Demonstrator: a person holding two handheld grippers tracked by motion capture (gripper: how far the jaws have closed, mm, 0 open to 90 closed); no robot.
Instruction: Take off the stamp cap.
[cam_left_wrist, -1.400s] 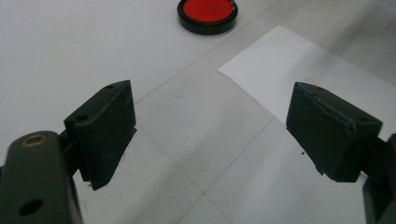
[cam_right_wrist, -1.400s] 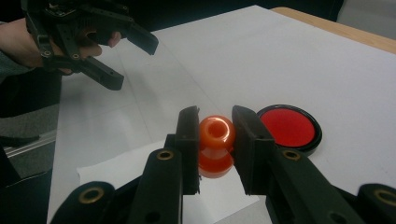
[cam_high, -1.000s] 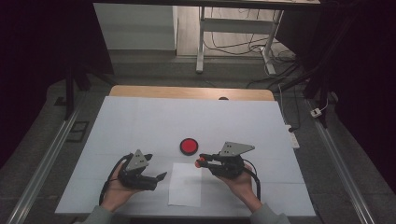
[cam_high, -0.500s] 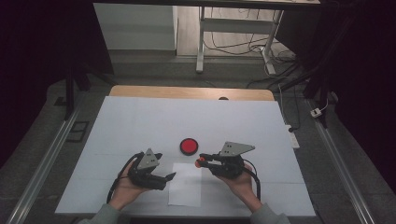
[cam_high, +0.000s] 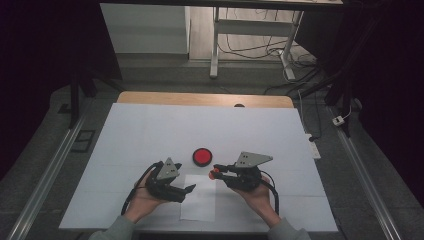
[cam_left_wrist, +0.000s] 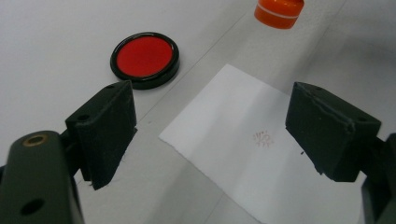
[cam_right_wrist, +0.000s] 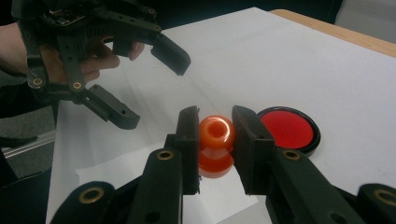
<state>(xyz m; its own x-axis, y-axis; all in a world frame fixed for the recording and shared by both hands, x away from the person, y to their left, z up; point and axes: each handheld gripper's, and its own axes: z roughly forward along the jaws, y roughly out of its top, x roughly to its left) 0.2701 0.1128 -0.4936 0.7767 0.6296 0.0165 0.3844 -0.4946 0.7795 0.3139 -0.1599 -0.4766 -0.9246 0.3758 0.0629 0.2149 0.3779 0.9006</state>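
Over the white paper sheet, right gripper jaws clamp an orange stamp. Left gripper jaws gape wide, holding nothing. Red ink pad at twelve o'clock on worktop.

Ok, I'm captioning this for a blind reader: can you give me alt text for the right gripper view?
The right tool is shut on an orange stamp, held just above a white paper sheet on the white table. A round red ink pad in a black case lies just to its right. At upper left, a hand holds the left tool, jaws open.
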